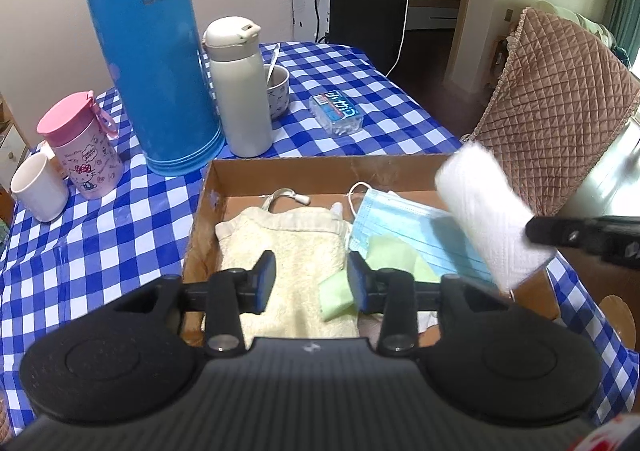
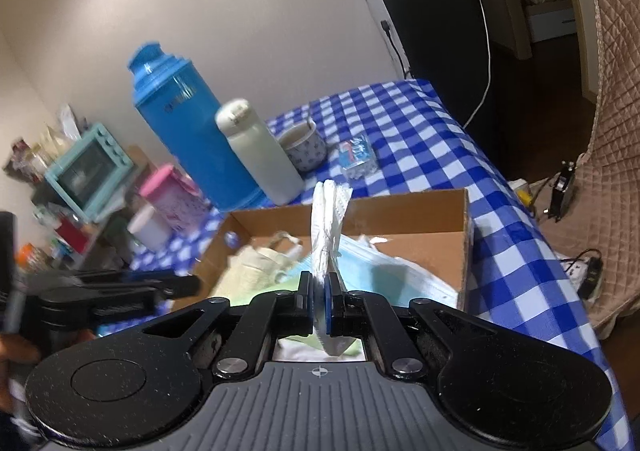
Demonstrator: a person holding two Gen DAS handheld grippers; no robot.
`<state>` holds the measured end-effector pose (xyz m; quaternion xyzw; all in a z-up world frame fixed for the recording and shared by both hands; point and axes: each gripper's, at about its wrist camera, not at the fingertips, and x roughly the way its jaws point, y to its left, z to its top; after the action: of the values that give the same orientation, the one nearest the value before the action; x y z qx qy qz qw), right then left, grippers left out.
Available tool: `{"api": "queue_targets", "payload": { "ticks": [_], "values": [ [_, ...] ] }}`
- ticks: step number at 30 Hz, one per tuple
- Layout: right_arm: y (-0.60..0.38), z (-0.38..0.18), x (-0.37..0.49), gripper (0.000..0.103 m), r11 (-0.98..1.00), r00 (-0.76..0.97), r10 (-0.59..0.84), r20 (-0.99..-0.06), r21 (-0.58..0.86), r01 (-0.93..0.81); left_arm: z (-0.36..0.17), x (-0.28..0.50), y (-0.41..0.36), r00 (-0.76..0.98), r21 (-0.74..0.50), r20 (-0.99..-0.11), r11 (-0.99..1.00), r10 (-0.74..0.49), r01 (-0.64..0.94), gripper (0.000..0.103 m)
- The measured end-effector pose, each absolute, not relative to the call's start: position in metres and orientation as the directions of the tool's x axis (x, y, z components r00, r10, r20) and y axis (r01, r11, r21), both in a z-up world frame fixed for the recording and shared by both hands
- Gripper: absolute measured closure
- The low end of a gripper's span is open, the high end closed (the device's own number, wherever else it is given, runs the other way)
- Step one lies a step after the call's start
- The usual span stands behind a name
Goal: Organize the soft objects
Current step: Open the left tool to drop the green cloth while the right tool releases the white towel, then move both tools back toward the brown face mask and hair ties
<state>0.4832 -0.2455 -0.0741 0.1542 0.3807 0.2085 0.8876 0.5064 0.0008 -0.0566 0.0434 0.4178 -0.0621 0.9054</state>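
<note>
Mugs and bottles line the left of the checkered tablecloth (image 1: 100, 235): a white mug (image 1: 38, 187), a pink Hello Kitty bottle (image 1: 82, 147), a tall blue thermos (image 1: 152, 51) and a cream flask (image 1: 238, 87). In the cardboard box (image 1: 320, 171) lie a cream towel (image 1: 296, 251), a green cloth (image 1: 340, 291) and a blue face mask (image 1: 408, 227). The left gripper (image 1: 311, 281) hovers above them, jaws apart and empty. Further right, the right gripper (image 2: 319, 305) pinches a folded white paper towel (image 2: 328, 227) over the box.
</note>
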Motion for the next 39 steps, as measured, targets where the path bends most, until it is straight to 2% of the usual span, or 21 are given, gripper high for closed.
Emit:
{"api": "queue_targets", "payload": {
  "ticks": [2, 4, 14, 39],
  "values": [
    [-0.243, -0.082, 0.485, 0.057, 0.893, 0.612, 0.444, -0.655, 0.381, -0.24, -0.056, 0.504, 0.003, 0.641, 0.024, -0.764, 0.989, -0.077, 0.147, 0.064],
    [-0.243, -0.088, 0.481, 0.05, 0.899, 0.606, 0.434, -0.667, 0.363, -0.245, -0.056, 0.502, 0.004, 0.639, 0.024, -0.765, 0.988, -0.078, 0.15, 0.062],
    [-0.245, -0.093, 0.466, 0.044, 0.905, 0.576, 0.422, -0.7, 0.359, -0.226, -0.056, 0.486, 0.009, 0.624, 0.032, -0.779, 0.988, -0.071, 0.154, 0.055],
    [-0.252, -0.05, 0.402, 0.041, 0.885, 0.621, 0.45, -0.642, 0.413, -0.215, -0.019, 0.41, 0.04, 0.671, 0.006, -0.739, 0.996, -0.058, 0.093, 0.053]
  ]
}}
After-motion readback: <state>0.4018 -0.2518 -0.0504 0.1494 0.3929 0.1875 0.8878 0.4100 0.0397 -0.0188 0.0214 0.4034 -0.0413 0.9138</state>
